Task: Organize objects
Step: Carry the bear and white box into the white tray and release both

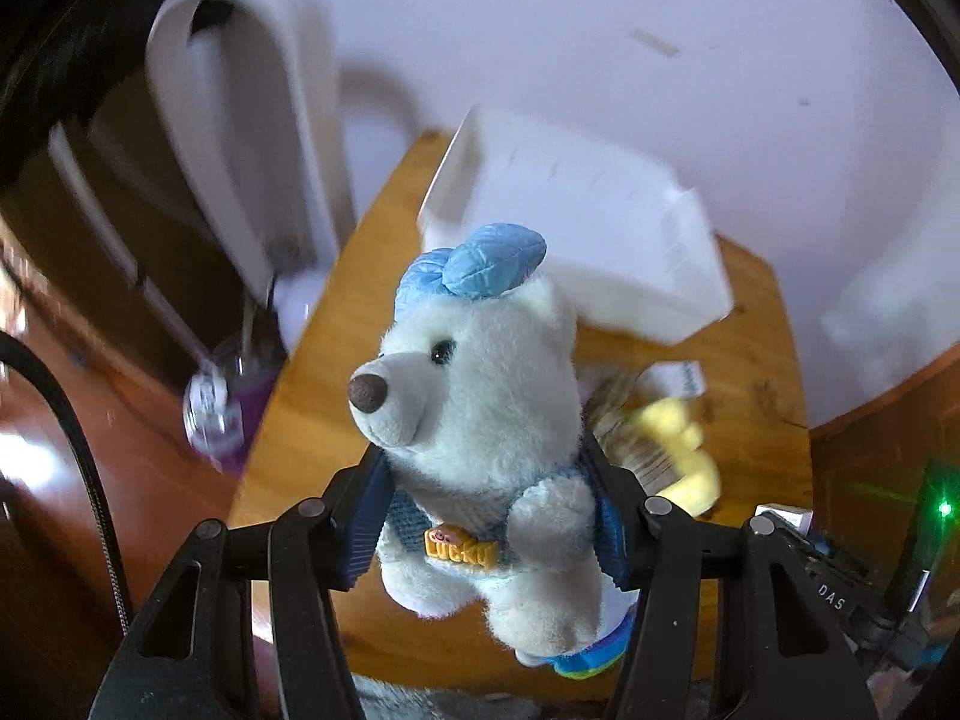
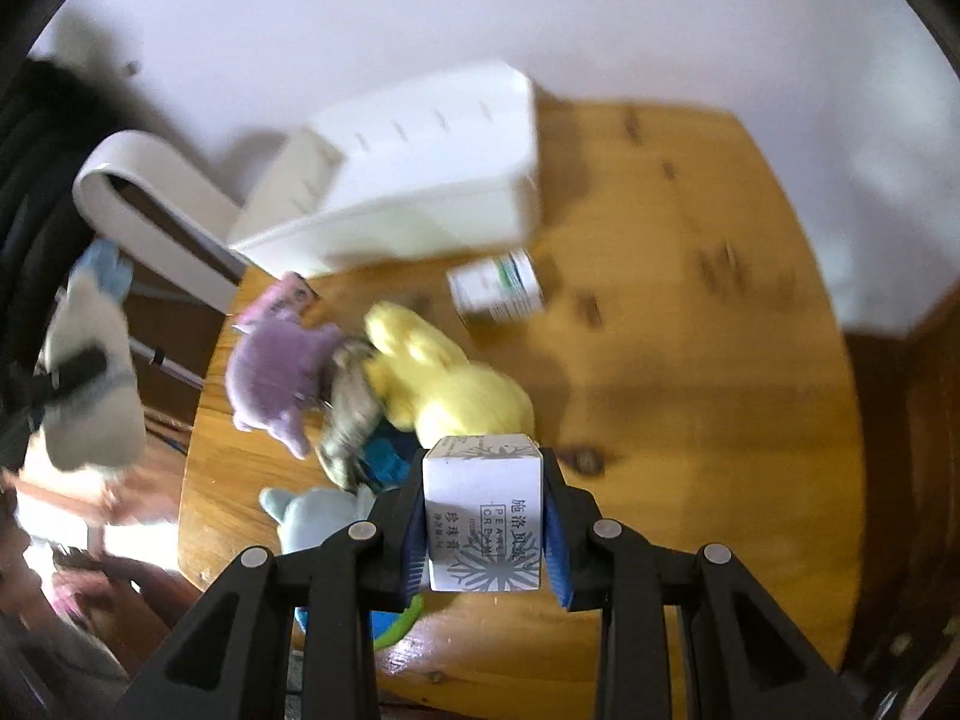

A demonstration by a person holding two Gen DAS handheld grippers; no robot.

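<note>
My left gripper (image 1: 489, 516) is shut on a white plush bear (image 1: 480, 408) with a blue cap and a "Lucky" tag, held above the wooden table (image 1: 336, 360). The bear also shows at the left edge of the right wrist view (image 2: 90, 360). My right gripper (image 2: 485, 516) is shut on a white cream box (image 2: 483, 516), held above the table (image 2: 690, 390). A white bin (image 1: 576, 228) stands at the table's back; it also shows in the right wrist view (image 2: 414, 180).
On the table lie a yellow plush (image 2: 444, 378), a purple plush (image 2: 276, 366), a grey striped plush (image 2: 351, 414), a pale blue plush (image 2: 312, 516) and a small white box (image 2: 498, 288). A white fan-like stand (image 1: 252, 120) is left of the table.
</note>
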